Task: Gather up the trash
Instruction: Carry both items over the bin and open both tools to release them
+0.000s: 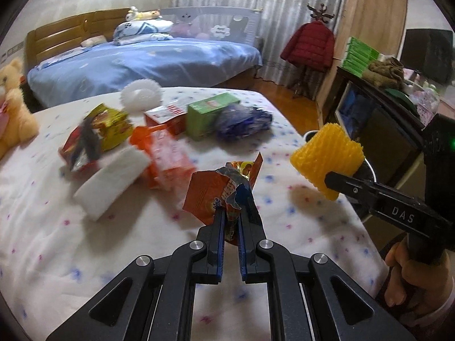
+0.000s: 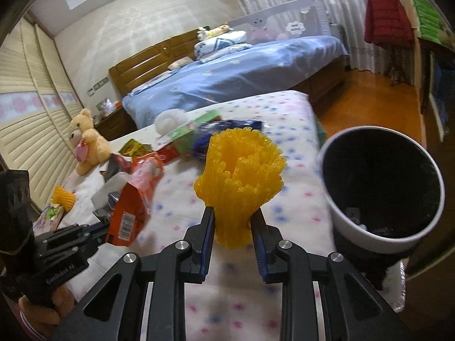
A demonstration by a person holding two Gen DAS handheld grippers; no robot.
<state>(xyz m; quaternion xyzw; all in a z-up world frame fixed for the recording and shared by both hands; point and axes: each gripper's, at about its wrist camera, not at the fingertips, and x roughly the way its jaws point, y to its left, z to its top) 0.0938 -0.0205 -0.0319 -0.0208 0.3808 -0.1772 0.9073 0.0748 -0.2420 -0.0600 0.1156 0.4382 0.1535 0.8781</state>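
Observation:
My left gripper is shut on a torn orange snack wrapper, held above the flowered bedspread. In the right wrist view that wrapper shows at lower left in the left gripper. My right gripper is shut on a yellow foam fruit net, which bulges out above its fingers. The same net appears at right in the left wrist view, clamped by the right gripper. A white bin with a black liner stands just right of the bed edge, with some scraps at its bottom.
Several pieces of litter lie farther back on the bedspread: a white foam block, an orange-red packet, a yellow packet, a red box, a green box, a blue wrapper, a white foam net. A teddy bear sits left.

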